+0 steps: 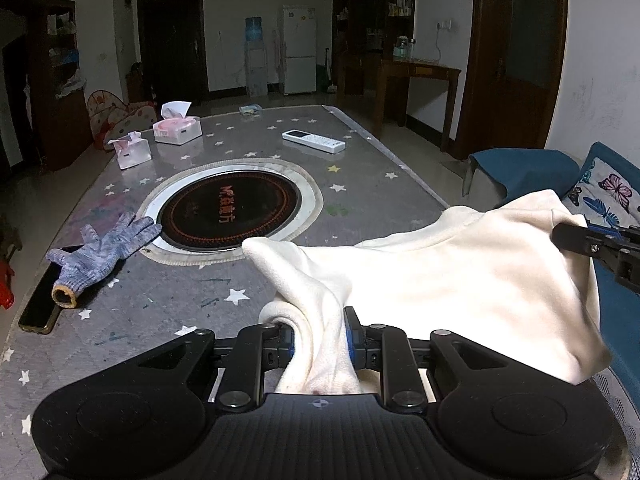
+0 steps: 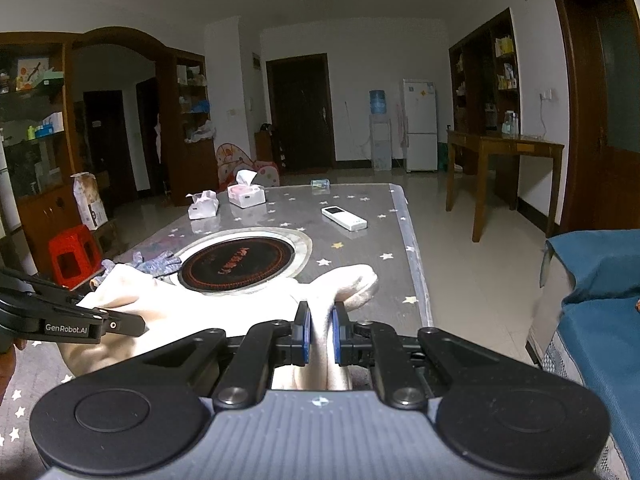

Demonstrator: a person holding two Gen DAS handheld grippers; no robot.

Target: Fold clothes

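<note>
Nearest in the left wrist view, the left gripper [image 1: 319, 340] has its blue-padded fingers [image 1: 350, 336] pinched on a bunched fold of a cream garment [image 1: 440, 280]. From that pinch the cloth spreads up and to the right, held off the table [image 1: 160, 312], to a second corner where the right gripper [image 1: 560, 236] enters from the right edge. Only that gripper's black tip shows here, so this view alone does not say how firmly it holds.

The right wrist view settles it: the right gripper [image 2: 321, 334] is closed narrow on a gathered ridge of the cream garment [image 2: 192, 312], with a rounded lobe of cloth poking out past the fingertips. In this view the left gripper [image 2: 120, 326] comes in from the left edge, its tip against the far corner of the fabric.

The garment's long axis runs side to side between the two grippers, across the near end of the table.

Beyond the cloth, a grey-blue knit glove [image 1: 100, 252] lies with its cuff on a dark phone [image 1: 40, 304], fingers pointing toward the round black cooktop [image 1: 230, 210] set into the table. Farther back are two tissue boxes [image 1: 176, 128] and a white remote [image 1: 314, 141]. Only the right wrist view shows the red stool [image 2: 74, 256] beside the table; a blue sofa [image 2: 600, 292] sits on the right.
</note>
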